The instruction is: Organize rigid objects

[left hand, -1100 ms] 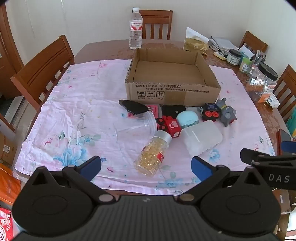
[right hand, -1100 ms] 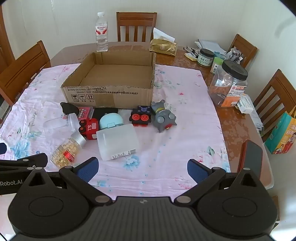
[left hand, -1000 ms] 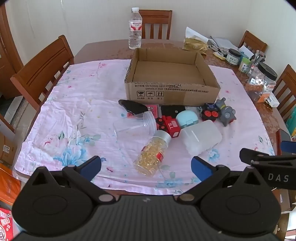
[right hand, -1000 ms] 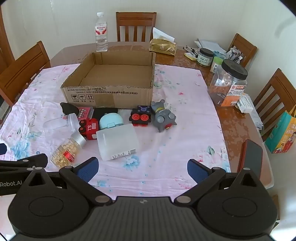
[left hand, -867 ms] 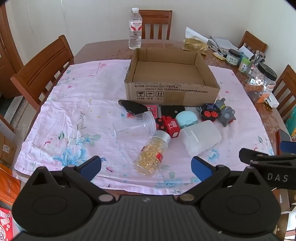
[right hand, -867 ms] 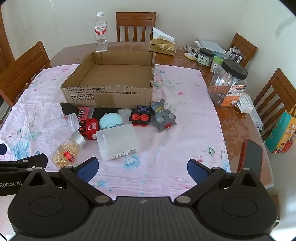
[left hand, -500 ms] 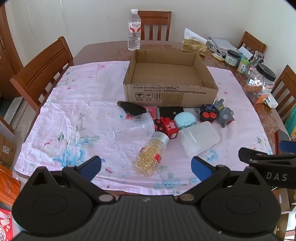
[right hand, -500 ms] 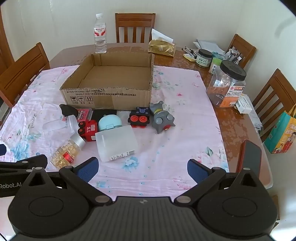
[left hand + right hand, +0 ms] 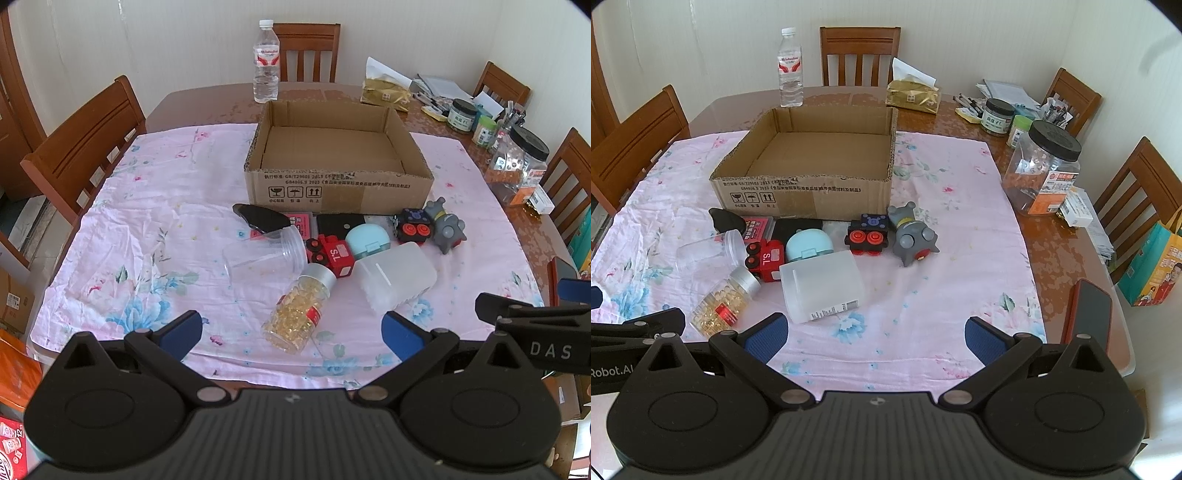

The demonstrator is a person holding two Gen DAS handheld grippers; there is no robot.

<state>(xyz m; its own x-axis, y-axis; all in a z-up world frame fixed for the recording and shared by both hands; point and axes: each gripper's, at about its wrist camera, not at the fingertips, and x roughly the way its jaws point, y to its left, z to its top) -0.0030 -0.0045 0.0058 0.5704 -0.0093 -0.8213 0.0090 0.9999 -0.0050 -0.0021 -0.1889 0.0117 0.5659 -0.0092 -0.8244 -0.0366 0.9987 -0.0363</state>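
Nothing is sorted yet: the cardboard box at my twelve o'clock looks empty, though its near corners are hidden. My left gripper and right gripper both hover with fingers spread wide, holding nothing. Everything waits on the tabletop before the box: capsule bottle, clear jar, red truck, frosted container, grey toy.
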